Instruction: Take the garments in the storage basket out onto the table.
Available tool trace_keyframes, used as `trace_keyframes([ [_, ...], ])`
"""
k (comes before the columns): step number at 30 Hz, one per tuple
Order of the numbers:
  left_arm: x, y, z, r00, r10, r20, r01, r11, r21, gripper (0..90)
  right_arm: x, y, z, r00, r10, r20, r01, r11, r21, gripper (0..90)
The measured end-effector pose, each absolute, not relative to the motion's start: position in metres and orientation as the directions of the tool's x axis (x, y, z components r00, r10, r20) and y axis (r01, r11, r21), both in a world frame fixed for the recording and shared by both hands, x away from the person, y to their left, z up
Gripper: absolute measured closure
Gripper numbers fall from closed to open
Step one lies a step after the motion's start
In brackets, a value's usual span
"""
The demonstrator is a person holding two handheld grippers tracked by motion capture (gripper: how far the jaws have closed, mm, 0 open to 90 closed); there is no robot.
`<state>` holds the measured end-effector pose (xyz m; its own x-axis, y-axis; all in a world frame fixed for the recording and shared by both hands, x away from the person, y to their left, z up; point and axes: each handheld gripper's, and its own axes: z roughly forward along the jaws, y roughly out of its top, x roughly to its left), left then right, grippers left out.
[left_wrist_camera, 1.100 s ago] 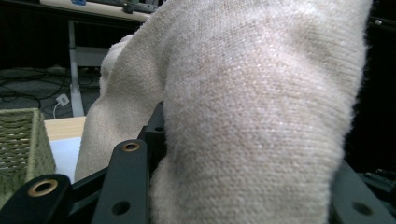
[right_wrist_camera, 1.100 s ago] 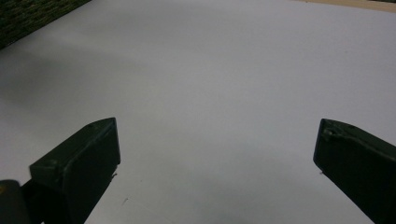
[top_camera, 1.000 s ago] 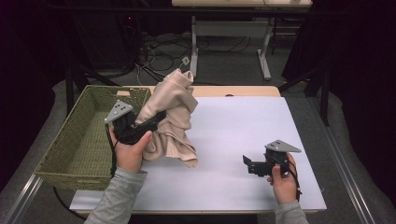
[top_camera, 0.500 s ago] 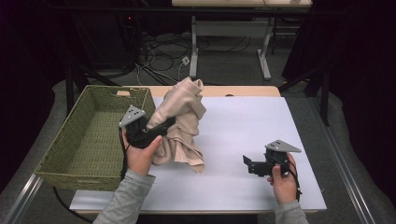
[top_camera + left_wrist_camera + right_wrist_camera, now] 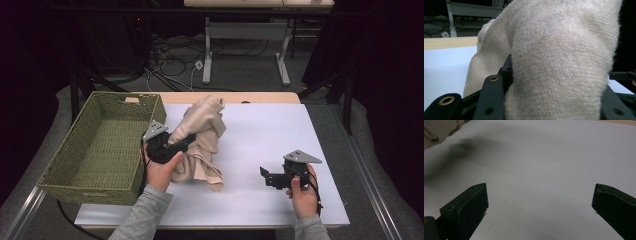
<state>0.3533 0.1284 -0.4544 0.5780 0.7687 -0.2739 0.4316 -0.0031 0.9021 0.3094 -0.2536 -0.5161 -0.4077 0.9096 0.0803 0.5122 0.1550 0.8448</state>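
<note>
The beige knit cloth (image 5: 200, 137) stands bunched in a tall heap on the desk (image 5: 260, 130), just right of the wicker basket (image 5: 100, 145). Its long axis runs roughly upright, leaning slightly away from you; the top fold points toward the desk's far edge, and a loose flap trails on the surface toward the near edge. In the left claw view the knit (image 5: 559, 65) hangs close in front of the lens, draped over the jaws.

Your left claw (image 5: 184, 141) is clamped on the cloth at mid-height, jaws pointing right and a bit up into the heap. Your left hand (image 5: 162, 170) grips the body from below, forearm in a grey sleeve coming in from the near edge beside the basket's near right corner.

Your right claw (image 5: 264, 173) is well apart from the cloth, low over the desk near its near right area, jaws pointing left. Its jaws stand wide w/ nothing between them; bare white surface (image 5: 544, 165) shows between the two black pads. Your right hand (image 5: 300, 192) holds it level.

Desk: white top, wood strip at far edge. Room beyond is dark; cables (image 5: 170, 55) lie on the floor, and a white-legged table (image 5: 245, 45) stands behind.
</note>
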Motion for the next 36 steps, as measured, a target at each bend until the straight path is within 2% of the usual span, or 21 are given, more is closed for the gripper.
trace_keyframes([
  [24,0.362,0.111,-0.503,0.571,0.749,-0.336,0.516,-0.01,0.856,53.9,0.311,-0.253,-0.519,-0.405,0.911,0.072,0.515,0.163,0.841,0.4],
  [31,0.363,0.103,-0.516,0.582,0.742,-0.333,0.546,-0.053,0.836,48.8,0.311,-0.253,-0.519,-0.413,0.908,0.073,0.513,0.165,0.842,0.4],
  [36,0.362,0.099,-0.521,0.6,0.743,-0.296,0.52,-0.082,0.85,44.9,0.311,-0.251,-0.52,-0.414,0.907,0.076,0.519,0.166,0.838,0.4],
])
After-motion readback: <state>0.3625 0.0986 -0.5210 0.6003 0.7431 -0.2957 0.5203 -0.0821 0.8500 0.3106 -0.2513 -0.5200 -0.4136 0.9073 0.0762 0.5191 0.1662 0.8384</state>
